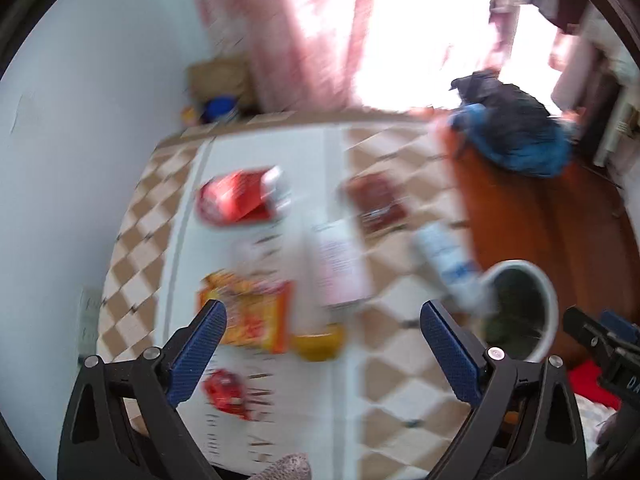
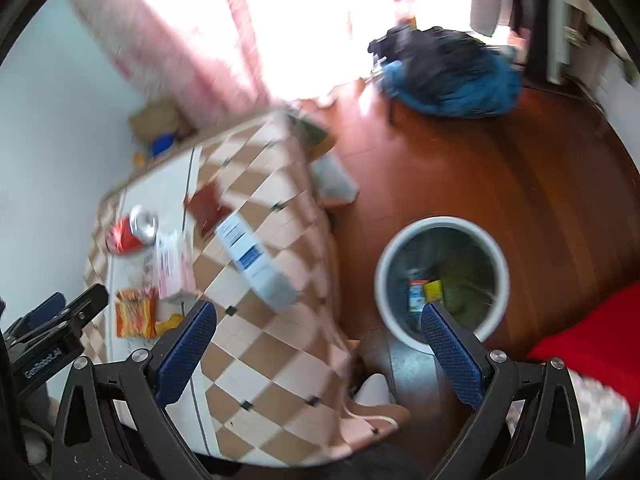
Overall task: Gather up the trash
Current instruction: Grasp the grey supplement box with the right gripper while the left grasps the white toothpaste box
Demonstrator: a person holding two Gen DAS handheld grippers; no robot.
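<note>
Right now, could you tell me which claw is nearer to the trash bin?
Right. The right claw hangs over the table's edge with the bin just beyond its right finger. The left claw is over the table's middle, above the wrappers, the bin off to its right.

A pale blue-white wall (image 1: 80, 120) runs along the left side. Pink curtains (image 1: 288, 32) hang by a window (image 1: 420, 32) where daylight blows out to white. The floor (image 2: 520, 184) is reddish-brown wood with a sheen. A desk (image 2: 272, 280) stands against the wall under a brown-and-cream checked cloth (image 1: 400, 380). A heap of dark and blue fabric (image 2: 452, 76) lies on the floor near the window. Both views are blurred.
</note>
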